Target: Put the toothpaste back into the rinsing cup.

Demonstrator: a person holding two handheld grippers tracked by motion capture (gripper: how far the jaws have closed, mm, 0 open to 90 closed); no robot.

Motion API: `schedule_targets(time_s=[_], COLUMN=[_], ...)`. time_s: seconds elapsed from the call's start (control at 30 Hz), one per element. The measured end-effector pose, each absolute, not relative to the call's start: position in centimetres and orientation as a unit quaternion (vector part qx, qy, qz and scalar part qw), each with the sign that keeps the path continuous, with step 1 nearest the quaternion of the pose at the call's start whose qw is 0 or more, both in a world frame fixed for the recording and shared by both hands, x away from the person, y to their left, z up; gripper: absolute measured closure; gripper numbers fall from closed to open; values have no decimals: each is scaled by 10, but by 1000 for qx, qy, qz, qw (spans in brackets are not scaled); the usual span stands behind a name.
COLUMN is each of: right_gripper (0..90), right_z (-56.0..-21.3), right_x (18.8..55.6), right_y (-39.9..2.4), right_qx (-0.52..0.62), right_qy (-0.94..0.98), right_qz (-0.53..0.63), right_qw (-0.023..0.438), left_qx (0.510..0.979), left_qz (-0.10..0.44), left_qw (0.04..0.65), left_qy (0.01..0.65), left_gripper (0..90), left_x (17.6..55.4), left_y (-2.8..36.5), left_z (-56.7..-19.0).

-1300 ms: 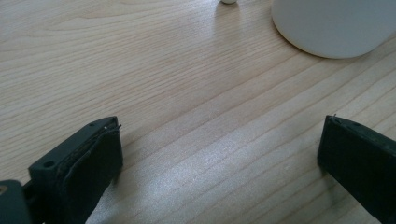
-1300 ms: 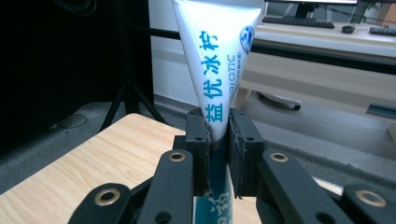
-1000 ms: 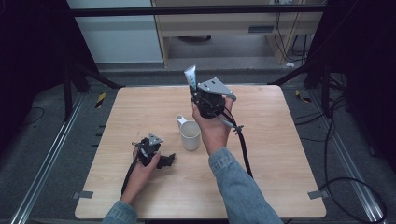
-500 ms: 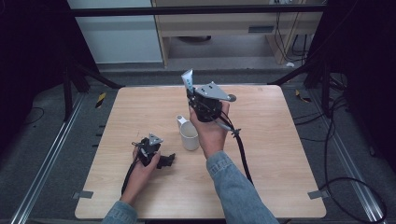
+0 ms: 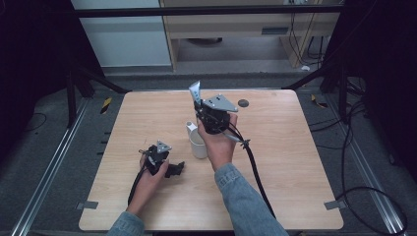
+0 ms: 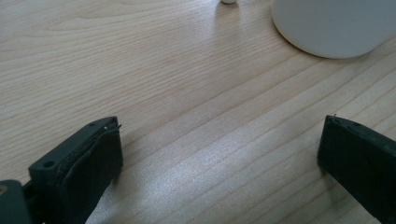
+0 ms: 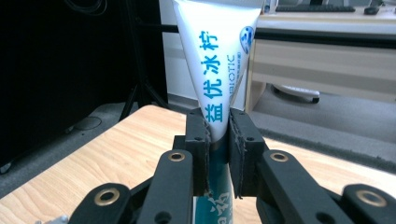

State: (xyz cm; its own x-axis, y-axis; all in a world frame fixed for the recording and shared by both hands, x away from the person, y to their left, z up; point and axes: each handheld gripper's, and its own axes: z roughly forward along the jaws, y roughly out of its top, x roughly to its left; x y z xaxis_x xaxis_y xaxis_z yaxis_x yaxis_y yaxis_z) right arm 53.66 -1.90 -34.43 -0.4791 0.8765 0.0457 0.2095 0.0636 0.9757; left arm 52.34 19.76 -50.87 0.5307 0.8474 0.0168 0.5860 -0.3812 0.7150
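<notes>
**Right Gripper Clamped on Tube Above Mug; Left Gripper Idle on Table**

The right gripper is held above the middle of the table, toward its far edge. Its jaws are clamped on a white toothpaste tube with blue lettering. The tube stands upright in the grip, its flat crimped end on top, and its lower part passes down between the jaws out of sight. The pads press on both sides of the tube.

A white mug stands upright on the table just below and beside the right hand, its handle turned toward the far edge. The right hand partly covers the mug's rim on one side.

The left gripper rests on the table nearer the near left corner, held by the left hand. Its jaws stand wide apart with only bare wood between them. In the left gripper view the mug's base lies ahead of the jaws, apart from them.

A small dark disc lies near the far edge, beside the right gripper's grey plate. A black cable trails from the right gripper across the table to the near edge.
</notes>
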Motion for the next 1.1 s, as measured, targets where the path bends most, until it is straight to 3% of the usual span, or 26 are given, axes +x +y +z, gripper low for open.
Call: schedule_targets(time_s=[1.1], right_gripper=[791], right_z=[-412], right_x=[540], right_y=[-17], right_qx=[422], right_qy=[677], right_qz=[527], right_qw=[293], left_qx=[809], left_qz=[194], left_qw=[334], left_qy=[443], left_gripper=[0], left_x=[523], left_y=[198], left_z=[-509])
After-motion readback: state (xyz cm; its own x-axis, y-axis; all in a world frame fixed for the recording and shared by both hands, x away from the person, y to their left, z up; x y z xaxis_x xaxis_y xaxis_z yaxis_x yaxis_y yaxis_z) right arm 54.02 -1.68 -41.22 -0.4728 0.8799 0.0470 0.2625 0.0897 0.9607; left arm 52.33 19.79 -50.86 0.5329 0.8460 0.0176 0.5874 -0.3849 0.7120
